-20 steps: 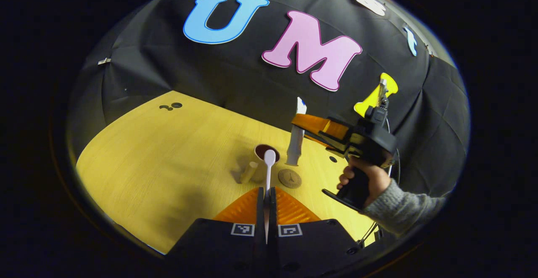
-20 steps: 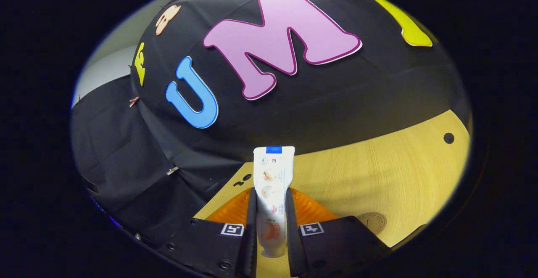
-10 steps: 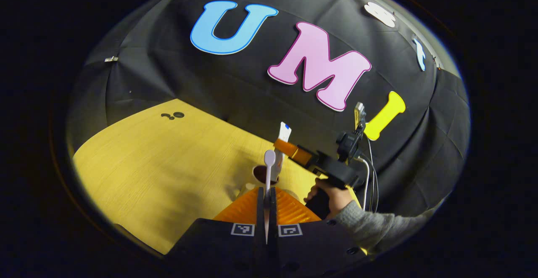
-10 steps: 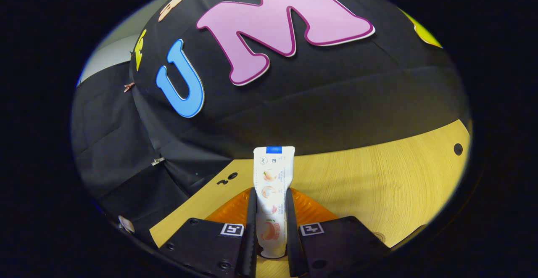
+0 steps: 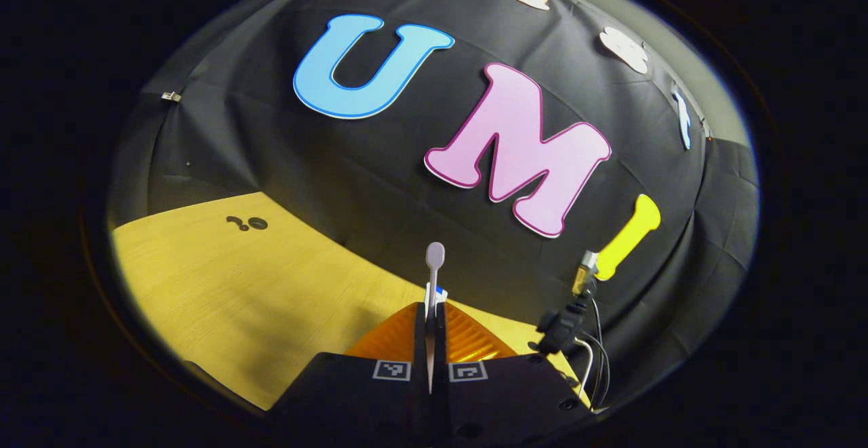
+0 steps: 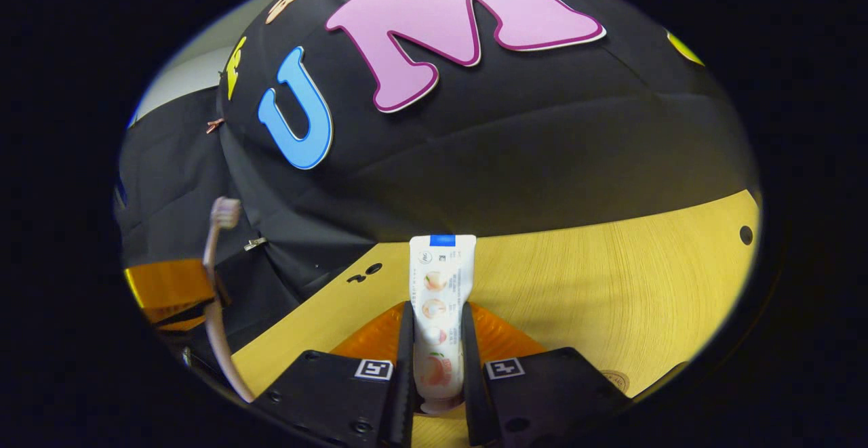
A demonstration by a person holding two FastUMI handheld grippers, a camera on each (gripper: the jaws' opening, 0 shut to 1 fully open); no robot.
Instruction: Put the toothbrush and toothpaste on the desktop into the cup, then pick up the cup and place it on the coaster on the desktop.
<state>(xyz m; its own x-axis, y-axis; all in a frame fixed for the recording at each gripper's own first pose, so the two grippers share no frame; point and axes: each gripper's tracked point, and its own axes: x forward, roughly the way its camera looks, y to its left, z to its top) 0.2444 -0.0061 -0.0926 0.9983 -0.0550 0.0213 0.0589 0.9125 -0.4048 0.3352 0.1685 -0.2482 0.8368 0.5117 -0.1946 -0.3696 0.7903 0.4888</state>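
Note:
My left gripper (image 5: 430,316) is shut on the thin white toothbrush (image 5: 433,278), which stands upright with its head at the top. Just behind it peeks the blue-edged end of the toothpaste tube (image 5: 441,291). In the right gripper view, my right gripper (image 6: 437,339) is shut on the white toothpaste tube (image 6: 441,285), held upright with its cap down. At that view's left edge is the left gripper (image 6: 169,292) with the toothbrush (image 6: 215,285) in it, bristles up. The round brown coaster (image 6: 614,381) lies on the wooden desktop (image 6: 583,299) at the lower right.
The right gripper's rear body and cables (image 5: 566,329) show low on the right in the left gripper view. The desktop (image 5: 224,285) has small holes (image 5: 248,223) near the wall, and one more hole (image 6: 744,234) at its far right edge.
The left gripper view has tilted up: cup, coaster and the holding hand slid out below. The right gripper moved down that view. The left gripper with the toothbrush has come into the right gripper view.

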